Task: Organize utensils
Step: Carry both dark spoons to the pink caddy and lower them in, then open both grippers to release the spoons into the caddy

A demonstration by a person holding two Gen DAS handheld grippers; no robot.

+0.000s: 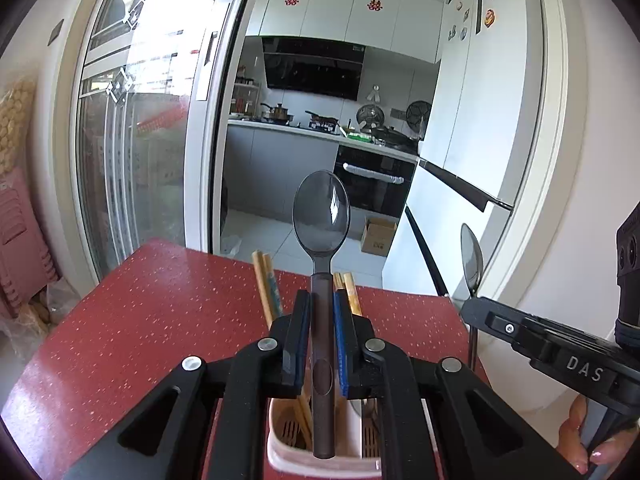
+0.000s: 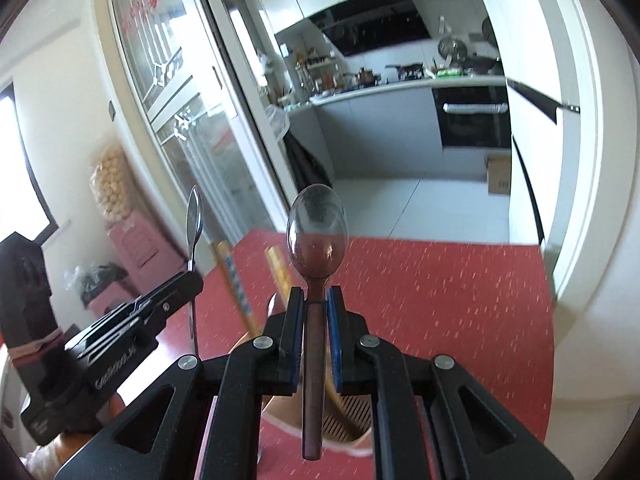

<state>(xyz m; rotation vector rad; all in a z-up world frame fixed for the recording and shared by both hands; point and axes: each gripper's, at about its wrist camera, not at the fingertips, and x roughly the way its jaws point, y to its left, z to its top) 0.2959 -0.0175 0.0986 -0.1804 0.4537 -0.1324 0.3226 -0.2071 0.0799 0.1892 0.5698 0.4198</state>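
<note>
Holding one spoon in each hand, I see both sets of tongs closed on a handle. My left tongs (image 1: pixel 322 312) grip the left spoon (image 1: pixel 322 216) on its dark handle, just below the neck, with the bowl standing up and away from me and the handle's tail pointing back toward the holder. My right tongs (image 2: pixel 316 304) clamp the right spoon (image 2: pixel 317 232) the same way, at the upper handle, bowl upward.

Both spoons look like stiff, light metal pieces with polished bowls, so I judge them slippery; the flat handle gives the pads the best hold, and the grip near the neck leaves a long tail free to lower into a slot. Neither should bend or break, though a loose pinch could let one pivot.

Below the left tongs, on the red bench (image 1: pixel 140 320), stands a pale utensil holder (image 1: pixel 348 452) with a slotted floor and what seems a divider down its middle. Wooden chopsticks (image 1: pixel 266 284) lean in its left compartment and rise past the tongs; another pair shows on the right side, but I cannot tell which compartment it sits in. Both spoons hang above the holder, clear of it as far as I can tell.
</note>
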